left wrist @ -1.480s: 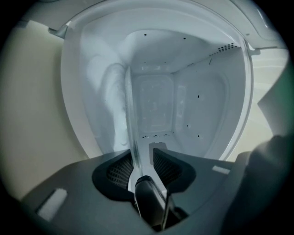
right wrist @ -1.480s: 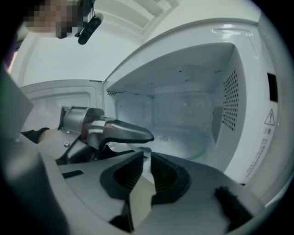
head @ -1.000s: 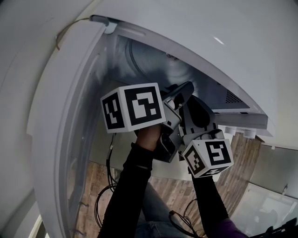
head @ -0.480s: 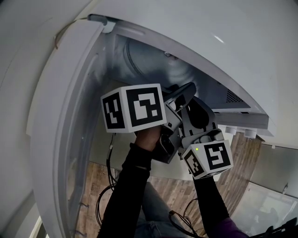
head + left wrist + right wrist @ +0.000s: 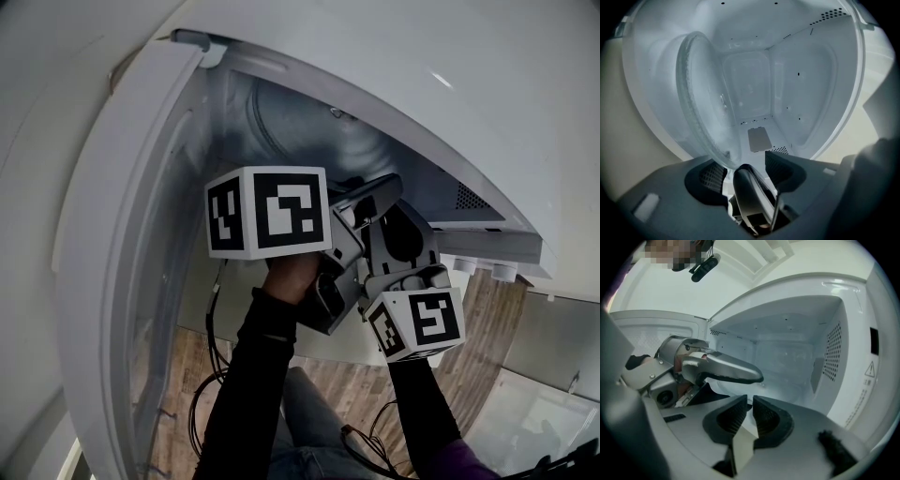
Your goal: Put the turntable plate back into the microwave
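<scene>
The glass turntable plate (image 5: 705, 98) is inside the white microwave's cavity (image 5: 787, 348), lying low and tilted. Its near rim rests against one pad (image 5: 714, 174) of my left gripper (image 5: 746, 165). That gripper's jaws have just been opening and now stand wide, with the other pad clear of the glass. In the right gripper view, a left finger (image 5: 731, 371) hovers over the plate (image 5: 733, 389). My right gripper (image 5: 750, 404) is at the plate's near rim. Its jaws have just closed to a thin slit, and I can make out nothing in it. Its finger (image 5: 750, 192) shows between the left jaws.
The microwave door (image 5: 122, 234) hangs open on the left, close to the left gripper's marker cube (image 5: 267, 211). A grey cover plate (image 5: 759, 139) and vent holes (image 5: 830, 352) are on the cavity's right wall. Cables (image 5: 211, 375) trail over the wooden floor below.
The left gripper's fingers have spread apart, and its marker cube has shifted slightly up and to the right. The right gripper has stayed where it was.
</scene>
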Available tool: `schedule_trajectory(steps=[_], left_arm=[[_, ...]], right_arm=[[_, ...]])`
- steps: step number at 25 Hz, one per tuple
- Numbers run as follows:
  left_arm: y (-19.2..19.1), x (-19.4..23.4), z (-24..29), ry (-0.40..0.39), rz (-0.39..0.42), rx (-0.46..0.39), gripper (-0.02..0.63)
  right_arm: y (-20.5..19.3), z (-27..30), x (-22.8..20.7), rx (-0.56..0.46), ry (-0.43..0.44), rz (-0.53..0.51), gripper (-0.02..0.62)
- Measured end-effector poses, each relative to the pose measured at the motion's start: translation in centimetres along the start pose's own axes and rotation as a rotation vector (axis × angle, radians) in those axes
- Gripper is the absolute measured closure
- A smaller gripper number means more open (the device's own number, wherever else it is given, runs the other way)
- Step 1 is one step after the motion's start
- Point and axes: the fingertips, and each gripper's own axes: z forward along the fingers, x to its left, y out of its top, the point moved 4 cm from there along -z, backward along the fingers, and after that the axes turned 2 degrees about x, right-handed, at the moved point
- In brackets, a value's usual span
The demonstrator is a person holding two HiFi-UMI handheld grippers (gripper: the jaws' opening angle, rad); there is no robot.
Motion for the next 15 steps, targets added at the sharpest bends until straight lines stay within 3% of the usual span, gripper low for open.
schedule_trajectory(steps=[15], left_arm=[[-2.1, 0.5, -0.5, 0.026, 0.008, 0.003, 0.351]], right_arm=[[0.0, 0.6, -1.1, -0.01, -0.04, 0.041, 0.549]])
